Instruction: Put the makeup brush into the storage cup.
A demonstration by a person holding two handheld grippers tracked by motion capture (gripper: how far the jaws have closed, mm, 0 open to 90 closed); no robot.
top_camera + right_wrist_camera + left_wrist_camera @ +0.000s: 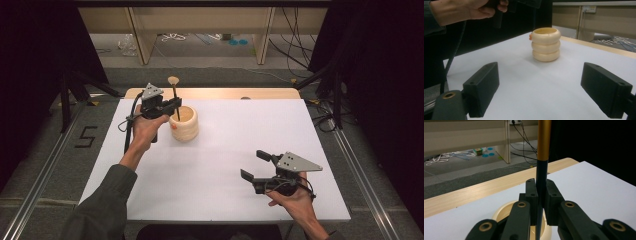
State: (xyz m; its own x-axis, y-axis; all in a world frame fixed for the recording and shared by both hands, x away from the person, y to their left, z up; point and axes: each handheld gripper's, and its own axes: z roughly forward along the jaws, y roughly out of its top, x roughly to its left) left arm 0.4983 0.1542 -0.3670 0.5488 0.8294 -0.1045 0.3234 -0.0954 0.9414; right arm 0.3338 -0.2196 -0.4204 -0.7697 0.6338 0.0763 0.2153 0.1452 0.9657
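A cream ribbed cup [184, 124] stands at the back left of the white table [225, 145]. My left gripper [172, 104] is shut on a thin upright stick [175, 97] with a dark lower shaft and a rounded wooden head on top. In the left gripper view the jaws [541, 187] pinch the dark shaft below its gold section [544, 140], right above the cup's opening [499, 213]. My right gripper [254, 165] rests open near the front right. In its own view the gripper [540, 70] has nothing between its pads and faces the cup [546, 45].
A wooden strip [215, 93] runs along the table's far edge. Beyond it are wooden legs of furniture and cables on the floor [210, 37]. Dark curtains close both sides. In the right gripper view the person's left hand [471, 10] shows at top left.
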